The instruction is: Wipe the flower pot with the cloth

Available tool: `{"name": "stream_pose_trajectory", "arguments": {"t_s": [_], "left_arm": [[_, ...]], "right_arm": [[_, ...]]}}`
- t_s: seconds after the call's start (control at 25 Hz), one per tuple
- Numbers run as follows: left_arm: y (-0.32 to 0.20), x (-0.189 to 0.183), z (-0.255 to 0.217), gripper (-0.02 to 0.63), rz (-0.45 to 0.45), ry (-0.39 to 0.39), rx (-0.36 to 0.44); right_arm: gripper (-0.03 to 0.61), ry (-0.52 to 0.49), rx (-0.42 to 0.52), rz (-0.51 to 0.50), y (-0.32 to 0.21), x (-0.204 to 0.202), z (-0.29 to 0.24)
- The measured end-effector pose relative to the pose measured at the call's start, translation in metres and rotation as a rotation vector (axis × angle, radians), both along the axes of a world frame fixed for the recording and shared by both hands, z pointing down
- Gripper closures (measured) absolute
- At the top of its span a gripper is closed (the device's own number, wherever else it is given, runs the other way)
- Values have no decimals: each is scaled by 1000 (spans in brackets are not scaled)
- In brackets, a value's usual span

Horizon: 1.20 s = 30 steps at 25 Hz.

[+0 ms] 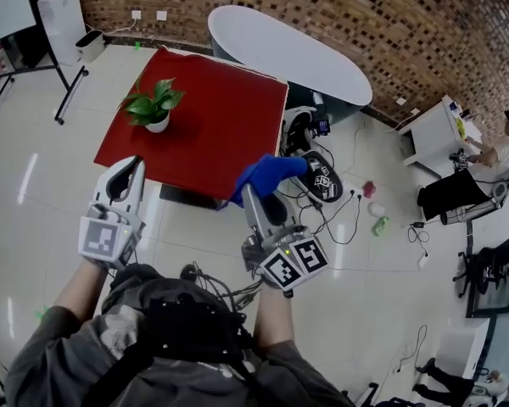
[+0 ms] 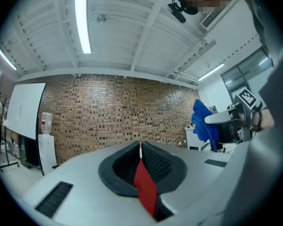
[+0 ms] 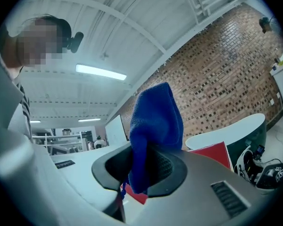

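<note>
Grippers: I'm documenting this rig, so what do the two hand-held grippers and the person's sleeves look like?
The left gripper and right gripper are smooth pale-grey shells with dark openings, each carrying a white cube of black square markers. Their pads are black and ribbed. The sleeves are grey; black cables hang by the chest.

Room brightly and evenly lit by ceiling tubes (image 2: 82, 21), soft glare thrown on the glossy floor (image 1: 34, 185), edges bent by fisheye distortion, corners blacked out, foreground slightly blurred.
</note>
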<state>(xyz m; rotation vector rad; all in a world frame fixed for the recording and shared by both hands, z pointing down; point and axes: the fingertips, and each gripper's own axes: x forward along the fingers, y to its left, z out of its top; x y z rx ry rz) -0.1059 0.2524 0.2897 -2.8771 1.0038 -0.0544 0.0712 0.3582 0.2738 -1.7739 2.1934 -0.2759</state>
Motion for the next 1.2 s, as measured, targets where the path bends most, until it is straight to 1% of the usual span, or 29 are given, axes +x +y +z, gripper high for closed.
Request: {"name": "stream_pose_trajectory", "arguments": {"t_s": [0.12, 0.28, 0.4, 0.64, 0.92, 1.08, 1.2], "left_arm": [[-2, -13, 7, 606, 24, -7, -45], [-7, -36, 13, 606, 43, -17, -112], [0, -54, 12, 606, 70, -8, -141], [19, -95, 6, 606, 127, -23, -110], [24, -131, 12, 606, 166, -17, -129], [23, -141, 7, 606, 198, -19, -140], [21, -156, 13, 606, 205, -20, -148]], "right_arm": [[505, 17, -11, -1, -5, -22, 2], [505, 34, -48, 19, -17, -53, 5], [505, 49, -66, 29, -20, -79, 5], [505, 61, -130, 40, -16, -132, 17], [505, 113, -179, 77, -9, -174, 28], [505, 110, -185, 85, -14, -189, 24], [505, 117, -190, 90, -16, -208, 27]]}}
